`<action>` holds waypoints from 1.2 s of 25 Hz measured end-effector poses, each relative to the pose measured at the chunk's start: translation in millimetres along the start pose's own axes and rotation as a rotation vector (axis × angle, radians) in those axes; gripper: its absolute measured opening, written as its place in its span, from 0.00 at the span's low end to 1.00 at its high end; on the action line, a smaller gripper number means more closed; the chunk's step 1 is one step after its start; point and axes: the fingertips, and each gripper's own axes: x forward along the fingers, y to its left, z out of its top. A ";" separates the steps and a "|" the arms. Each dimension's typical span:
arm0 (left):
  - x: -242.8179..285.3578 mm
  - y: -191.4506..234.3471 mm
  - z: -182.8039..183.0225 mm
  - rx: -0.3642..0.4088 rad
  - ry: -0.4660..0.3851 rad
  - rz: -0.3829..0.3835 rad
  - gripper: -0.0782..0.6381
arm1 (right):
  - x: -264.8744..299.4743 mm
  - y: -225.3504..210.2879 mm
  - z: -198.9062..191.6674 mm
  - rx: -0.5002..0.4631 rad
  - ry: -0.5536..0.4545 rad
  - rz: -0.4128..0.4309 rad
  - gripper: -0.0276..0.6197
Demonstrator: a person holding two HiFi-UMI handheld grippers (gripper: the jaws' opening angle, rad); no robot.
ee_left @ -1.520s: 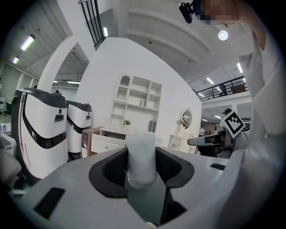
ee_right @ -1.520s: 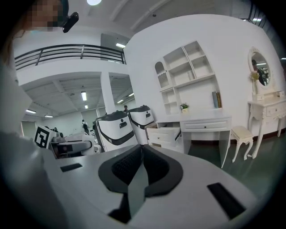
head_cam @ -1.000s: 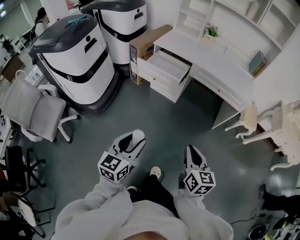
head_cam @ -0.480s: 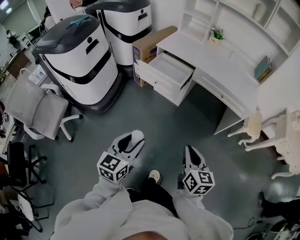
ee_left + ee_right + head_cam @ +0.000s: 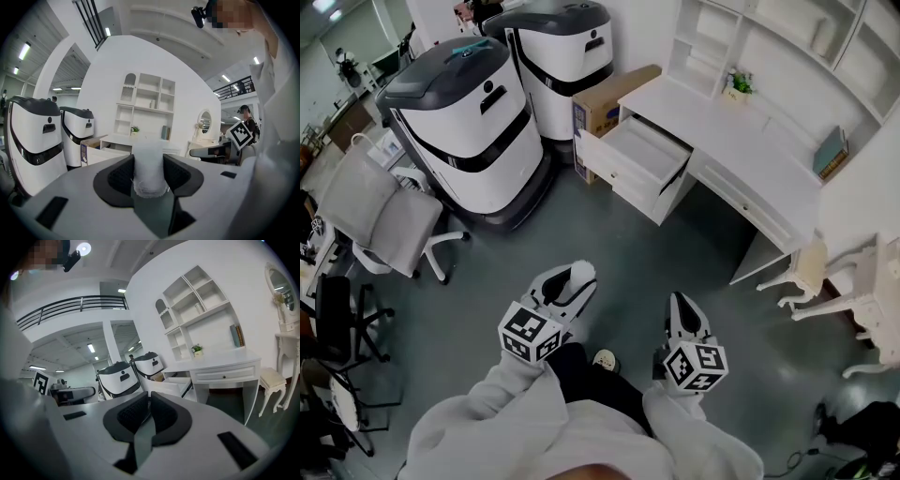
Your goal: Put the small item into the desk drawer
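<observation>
A small white cloth-like roll (image 5: 148, 166) stands upright between the jaws of my left gripper (image 5: 148, 161), which is shut on it. In the head view the left gripper (image 5: 578, 274) points across the grey floor toward the white desk (image 5: 741, 127), the white item (image 5: 582, 270) showing at its tip. The desk's drawer (image 5: 645, 155) hangs pulled out and looks empty, well ahead of both grippers. My right gripper (image 5: 682, 302) is level beside the left one; its jaws (image 5: 149, 408) are shut with nothing between them. The open drawer (image 5: 173, 385) also shows in the right gripper view.
Two large white-and-dark machines (image 5: 469, 122) stand left of the desk, a cardboard box (image 5: 614, 94) between them and the drawer. A grey office chair (image 5: 370, 211) is at the left, a white stool (image 5: 811, 267) at the right. A plant (image 5: 738, 84) and a book (image 5: 832, 150) sit on the desk.
The desk, drawer and machines have slid a little down and right in the head view as the person steps forward. Both grippers keep their pose and grip.
</observation>
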 end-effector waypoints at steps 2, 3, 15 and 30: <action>-2.9 -0.4 -2.1 0.000 0.000 0.005 0.37 | -0.4 4.1 -2.9 0.000 -0.003 0.011 0.11; -4.0 -0.2 -3.2 -0.003 0.000 0.007 0.37 | -0.1 6.4 -4.4 -0.001 -0.002 0.016 0.11; 15.8 2.6 -1.4 -0.019 -0.007 -0.011 0.37 | 8.1 2.6 0.0 -0.013 0.007 0.016 0.11; 111.8 64.9 26.7 -0.032 -0.004 -0.034 0.37 | 102.4 -38.1 50.8 -0.020 0.006 -0.012 0.11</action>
